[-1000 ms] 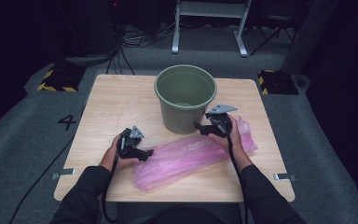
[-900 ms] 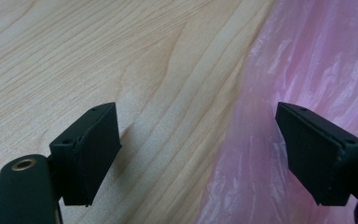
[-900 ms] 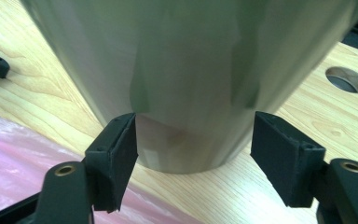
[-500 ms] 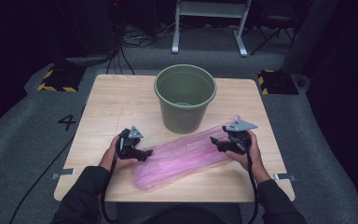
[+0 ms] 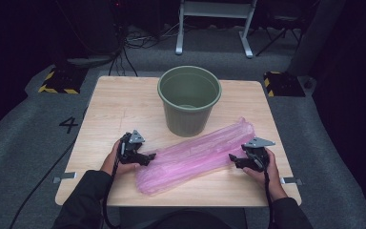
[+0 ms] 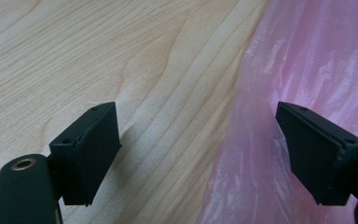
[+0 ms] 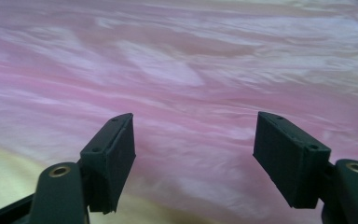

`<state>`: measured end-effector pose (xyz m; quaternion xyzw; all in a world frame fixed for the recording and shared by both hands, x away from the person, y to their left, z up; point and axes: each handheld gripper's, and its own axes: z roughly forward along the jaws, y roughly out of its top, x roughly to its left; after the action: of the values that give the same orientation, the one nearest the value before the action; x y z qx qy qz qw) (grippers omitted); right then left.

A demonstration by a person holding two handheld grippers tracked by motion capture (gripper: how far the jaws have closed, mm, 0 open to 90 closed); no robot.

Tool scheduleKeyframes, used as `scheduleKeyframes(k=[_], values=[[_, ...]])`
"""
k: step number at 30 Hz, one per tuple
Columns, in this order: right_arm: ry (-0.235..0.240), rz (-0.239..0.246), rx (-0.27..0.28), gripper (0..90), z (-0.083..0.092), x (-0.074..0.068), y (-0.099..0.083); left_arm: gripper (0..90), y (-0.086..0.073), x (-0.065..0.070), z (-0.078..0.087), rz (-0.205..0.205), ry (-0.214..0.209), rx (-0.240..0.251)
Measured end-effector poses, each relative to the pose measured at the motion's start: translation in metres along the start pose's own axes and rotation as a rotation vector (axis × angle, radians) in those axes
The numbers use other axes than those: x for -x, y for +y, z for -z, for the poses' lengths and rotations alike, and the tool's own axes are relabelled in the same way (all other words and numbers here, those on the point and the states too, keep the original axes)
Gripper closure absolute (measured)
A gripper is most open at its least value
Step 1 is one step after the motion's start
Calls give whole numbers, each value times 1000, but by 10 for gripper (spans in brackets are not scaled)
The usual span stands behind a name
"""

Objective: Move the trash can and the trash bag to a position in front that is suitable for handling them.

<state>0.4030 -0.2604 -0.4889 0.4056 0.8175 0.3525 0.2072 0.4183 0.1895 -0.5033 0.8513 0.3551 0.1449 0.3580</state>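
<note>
**Bag flat, both grippers open at its edges**

Pink plastic bag [image 5: 198, 155] lies diagonally across the table [image 5: 119, 102], just in front of the green bucket [image 5: 188, 98] (probably its liner). My left gripper [image 5: 145, 157] sits at the bag's near-left edge, jaws wide, film between them but not pinched. My right gripper [image 5: 235, 161] is at its right side, jaws apart, holding nothing. I'm bracketing it to grab both sides.

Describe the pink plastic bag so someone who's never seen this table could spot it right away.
Start at the wooden table and find the green bucket standing on it. Just in front of the bucket lies the pink plastic bag, stretched slantwise across the table. It is the one translucent, crinkled, pink thing there.
</note>
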Motion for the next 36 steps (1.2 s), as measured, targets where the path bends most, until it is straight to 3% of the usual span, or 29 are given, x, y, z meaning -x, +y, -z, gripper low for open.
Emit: scheduleKeyframes(k=[8, 19, 22, 27, 28, 31, 36], values=[[14, -54, -39, 326, -17, 16, 2, 153, 0, 0, 0, 2, 2, 0], [-23, -60, -28, 356, -31, 29, 14, 152, -2, 3, 3, 25, 30, -12], [-50, -26, -9, 362, -37, 30, 18, 171, 0, 7, 7, 26, 56, -25], [-89, -12, -15, 383, -46, 33, 29, 218, 2, 11, 13, 27, 11, -4], [-100, 5, -1, 391, -44, 32, 30, 222, 1, 11, 14, 29, 8, -4], [-75, 15, 56, 383, -27, 27, 35, 221, -1, 11, 15, 20, 17, -11], [-57, -59, 83, 349, -2, 30, 23, 226, -5, 11, 14, 10, 16, -35]])
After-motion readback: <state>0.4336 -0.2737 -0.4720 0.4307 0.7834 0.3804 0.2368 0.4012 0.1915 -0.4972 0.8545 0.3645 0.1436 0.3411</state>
